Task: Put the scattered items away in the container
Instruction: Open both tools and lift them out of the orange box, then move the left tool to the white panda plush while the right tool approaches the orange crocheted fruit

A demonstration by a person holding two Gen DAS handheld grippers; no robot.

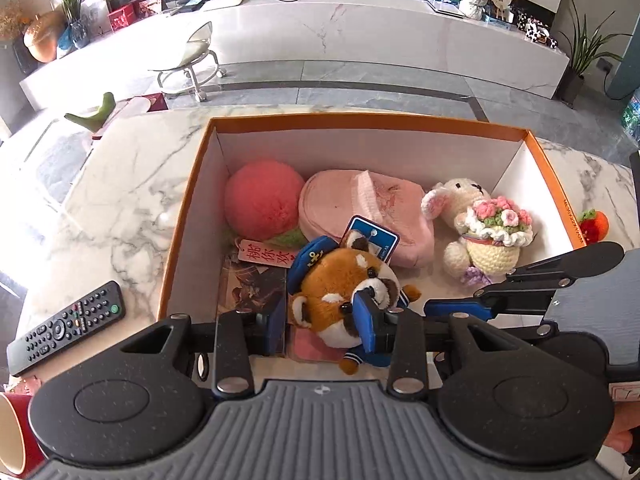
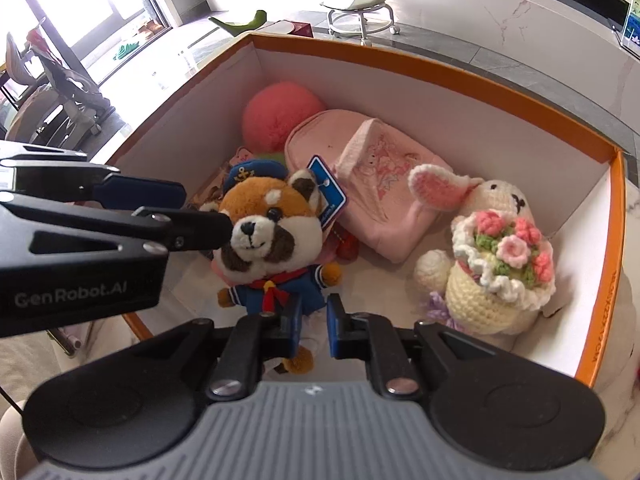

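Left claw (image 1: 326, 320) pinches the sailor plush (image 1: 348, 292) by the head inside the orange box (image 1: 360, 122), right claw (image 2: 314, 330) nearly pressed together at its legs; risk: opening snags fur and drags it out.

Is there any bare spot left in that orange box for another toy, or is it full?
The box is crowded along its far wall: the peach plush, pink pouch and crochet bunny sit side by side. Bare floor shows behind the bunny in the far right corner, and in the near right corner beside it. The raccoon plush fills the near middle.
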